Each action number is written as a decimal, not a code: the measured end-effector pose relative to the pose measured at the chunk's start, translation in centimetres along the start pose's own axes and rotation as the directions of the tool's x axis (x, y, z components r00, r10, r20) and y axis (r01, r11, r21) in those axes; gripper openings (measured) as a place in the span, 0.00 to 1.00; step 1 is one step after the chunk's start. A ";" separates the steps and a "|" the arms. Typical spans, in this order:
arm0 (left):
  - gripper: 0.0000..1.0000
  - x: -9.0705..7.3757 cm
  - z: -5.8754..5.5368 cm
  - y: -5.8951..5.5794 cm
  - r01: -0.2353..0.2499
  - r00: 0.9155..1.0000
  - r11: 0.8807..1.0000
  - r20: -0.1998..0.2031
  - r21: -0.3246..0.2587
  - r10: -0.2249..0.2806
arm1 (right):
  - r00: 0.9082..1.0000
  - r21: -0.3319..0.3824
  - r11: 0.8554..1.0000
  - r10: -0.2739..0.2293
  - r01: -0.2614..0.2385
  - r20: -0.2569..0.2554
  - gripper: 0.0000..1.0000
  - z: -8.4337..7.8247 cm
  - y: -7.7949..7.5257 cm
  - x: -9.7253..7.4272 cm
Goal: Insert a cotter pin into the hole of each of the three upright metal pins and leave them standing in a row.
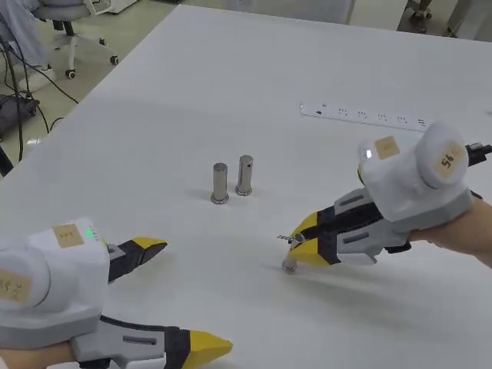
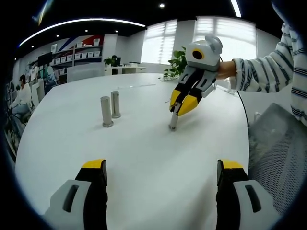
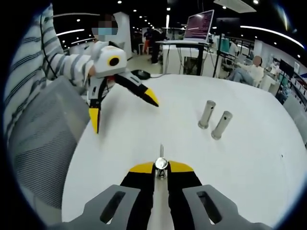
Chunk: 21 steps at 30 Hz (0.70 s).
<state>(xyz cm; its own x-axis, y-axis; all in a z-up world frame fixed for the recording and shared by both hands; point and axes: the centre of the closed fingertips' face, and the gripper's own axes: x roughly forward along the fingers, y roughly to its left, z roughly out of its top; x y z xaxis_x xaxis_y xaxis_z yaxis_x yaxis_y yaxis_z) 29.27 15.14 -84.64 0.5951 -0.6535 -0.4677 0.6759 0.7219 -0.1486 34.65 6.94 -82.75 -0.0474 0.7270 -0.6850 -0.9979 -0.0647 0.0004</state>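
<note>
Two upright metal pins (image 1: 220, 182) (image 1: 245, 174) stand side by side mid-table; the left gripper view has them as pins (image 2: 105, 111) (image 2: 115, 104), the right gripper view as pins (image 3: 207, 114) (image 3: 221, 124). A third metal pin (image 1: 289, 265) (image 2: 172, 123) stands just below the tips of my right gripper (image 1: 296, 242) (image 2: 176, 108). That gripper (image 3: 161, 167) is shut on a thin cotter pin (image 3: 161, 158) (image 1: 285, 238), whose prong points forward. My left gripper (image 1: 188, 296) (image 2: 162, 165) (image 3: 123, 114) is open near the table's front left, nothing between its jaws.
A white power strip (image 1: 361, 115) lies at the back right of the white table (image 1: 231, 92). An office chair (image 1: 69, 23) stands off the table's far left corner. A person's striped sleeve (image 2: 268, 72) holds the right gripper.
</note>
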 end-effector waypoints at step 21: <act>0.95 -0.2 -0.7 -0.3 0.006 1.000 1.000 -0.017 -0.006 -0.006 | 0.999 -0.049 0.998 0.038 -0.039 -0.004 0.10 -0.3 -0.1 0.2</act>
<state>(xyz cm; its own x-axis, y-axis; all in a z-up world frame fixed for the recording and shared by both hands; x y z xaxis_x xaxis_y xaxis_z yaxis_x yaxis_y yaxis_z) 28.60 15.26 -85.14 0.5835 -0.6540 -0.4814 0.6769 0.7192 -0.1566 34.79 6.89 -83.10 -0.0857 0.7215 -0.6870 -0.9920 -0.1259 -0.0086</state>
